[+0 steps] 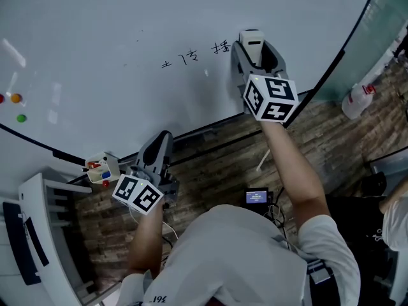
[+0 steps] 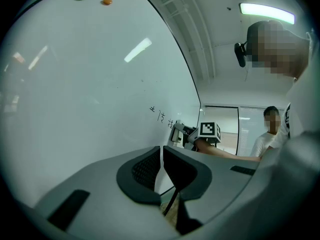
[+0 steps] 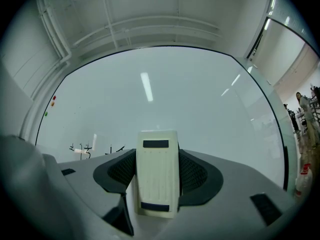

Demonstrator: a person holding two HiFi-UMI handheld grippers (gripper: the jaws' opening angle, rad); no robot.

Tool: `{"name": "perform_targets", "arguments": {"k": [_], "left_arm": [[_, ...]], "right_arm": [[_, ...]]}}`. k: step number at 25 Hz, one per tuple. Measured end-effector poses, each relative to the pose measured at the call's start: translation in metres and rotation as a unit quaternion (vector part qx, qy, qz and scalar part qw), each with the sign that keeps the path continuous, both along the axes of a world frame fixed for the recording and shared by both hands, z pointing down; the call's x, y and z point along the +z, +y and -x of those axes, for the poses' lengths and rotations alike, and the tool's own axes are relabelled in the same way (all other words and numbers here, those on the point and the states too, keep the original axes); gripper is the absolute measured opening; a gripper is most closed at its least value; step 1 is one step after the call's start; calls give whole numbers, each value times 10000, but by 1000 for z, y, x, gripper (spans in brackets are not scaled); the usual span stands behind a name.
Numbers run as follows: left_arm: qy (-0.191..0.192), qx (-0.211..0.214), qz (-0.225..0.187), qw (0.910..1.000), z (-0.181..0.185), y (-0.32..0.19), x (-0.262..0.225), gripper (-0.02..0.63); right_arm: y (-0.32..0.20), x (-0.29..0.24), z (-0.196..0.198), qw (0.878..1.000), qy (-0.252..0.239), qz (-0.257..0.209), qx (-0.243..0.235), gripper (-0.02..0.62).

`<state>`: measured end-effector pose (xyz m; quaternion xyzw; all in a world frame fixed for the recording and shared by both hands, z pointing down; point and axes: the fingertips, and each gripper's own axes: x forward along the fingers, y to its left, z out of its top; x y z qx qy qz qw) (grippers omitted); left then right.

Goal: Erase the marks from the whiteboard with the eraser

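Right hand-held gripper (image 1: pixel 257 50) clamps eraser (image 3: pixel 158 174) beside marks (image 1: pixel 191 57) on whiteboard (image 1: pixel 127 30); left hand-held gripper (image 2: pixel 161 169) closed, empty; best pressed flat, swept leftward.

My right gripper (image 1: pixel 254 55) holds the white eraser (image 1: pixel 251 39) up at the whiteboard (image 1: pixel 127 18), just right of the black marks (image 1: pixel 191 56). My left gripper (image 1: pixel 160 144) hangs low by the board's bottom edge, near a small tray (image 1: pixel 97 174). Coloured magnets (image 1: pixel 16 98) dot the far left. A bottle (image 1: pixel 357 101) stands on the wood floor (image 1: pixel 217 164)

Whiteboard (image 1: pixel 127 18) with marks (image 1: pixel 191 57), magnets (image 1: pixel 16 98)
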<state>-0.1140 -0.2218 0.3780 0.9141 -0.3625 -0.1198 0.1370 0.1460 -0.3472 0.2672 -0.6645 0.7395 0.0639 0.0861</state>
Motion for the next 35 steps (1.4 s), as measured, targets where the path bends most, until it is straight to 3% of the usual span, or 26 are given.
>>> {"name": "perform_targets", "arguments": {"k": [35], "left_arm": [[179,-136,62,9997,42,1,11,8]], "right_arm": [[3,6,108,9995,92,138,-280,270]]}}
